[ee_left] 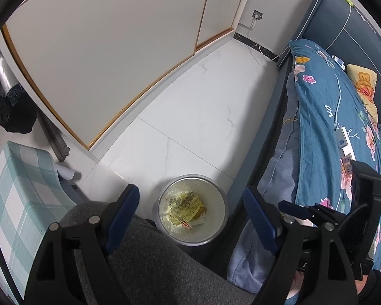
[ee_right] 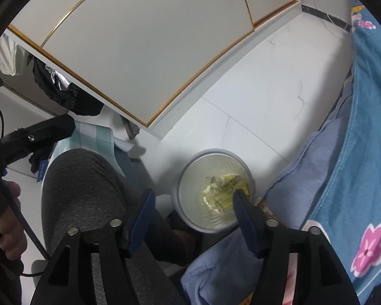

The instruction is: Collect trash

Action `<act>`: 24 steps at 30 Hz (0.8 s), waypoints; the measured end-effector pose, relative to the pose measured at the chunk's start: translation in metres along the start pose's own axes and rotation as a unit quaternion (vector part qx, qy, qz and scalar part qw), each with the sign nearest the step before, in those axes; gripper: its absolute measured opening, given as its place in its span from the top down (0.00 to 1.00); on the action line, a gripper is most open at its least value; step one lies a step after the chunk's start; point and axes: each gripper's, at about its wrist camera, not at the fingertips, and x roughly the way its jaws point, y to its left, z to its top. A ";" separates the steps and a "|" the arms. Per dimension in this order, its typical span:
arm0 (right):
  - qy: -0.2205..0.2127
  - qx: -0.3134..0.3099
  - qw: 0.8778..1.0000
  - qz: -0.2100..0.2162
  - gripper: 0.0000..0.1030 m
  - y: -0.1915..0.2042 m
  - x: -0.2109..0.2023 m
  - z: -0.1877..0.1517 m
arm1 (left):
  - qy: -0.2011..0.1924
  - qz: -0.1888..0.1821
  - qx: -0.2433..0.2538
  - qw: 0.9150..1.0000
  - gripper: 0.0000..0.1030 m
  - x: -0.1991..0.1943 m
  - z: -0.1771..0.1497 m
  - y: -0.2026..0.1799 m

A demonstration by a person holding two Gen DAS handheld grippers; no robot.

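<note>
Crumpled yellow plastic wrappers [ee_right: 224,190], probably light and crushable, are seen in the round grey bin [ee_right: 183,172] at twelve o'clock; both the left claw [ee_left: 190,216] and right claw [ee_right: 193,213] are held wide, empty.

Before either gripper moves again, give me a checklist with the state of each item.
1. Right gripper empty, jaws apart: ok.
2. Left gripper empty, jaws apart: ok.
3. Yellow wrappers lying inside the bin: ok.
4. Bin upright on the floor beside the bed: ok.
5. Visible floor free of loose trash: ok.
6. More trash outside these views: cannot tell.
</note>
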 end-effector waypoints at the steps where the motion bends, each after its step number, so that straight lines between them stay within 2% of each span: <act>1: 0.000 -0.001 1.000 0.000 0.37 0.000 -0.001 -0.001 | 0.001 0.001 -0.001 1.000 0.21 -0.001 -0.001 0.000; 6: 0.000 -0.004 1.000 -0.006 0.30 0.000 -0.006 -0.004 | -0.004 0.010 0.006 1.000 0.20 -0.003 -0.007 -0.005; 10: -0.001 -0.002 1.000 -0.007 0.29 -0.002 -0.008 -0.005 | -0.013 0.022 0.018 1.000 0.20 -0.005 -0.010 -0.009; 24: -0.004 -0.012 1.000 -0.021 0.24 -0.006 -0.015 -0.007 | -0.006 0.029 0.000 1.000 0.20 -0.002 -0.015 -0.007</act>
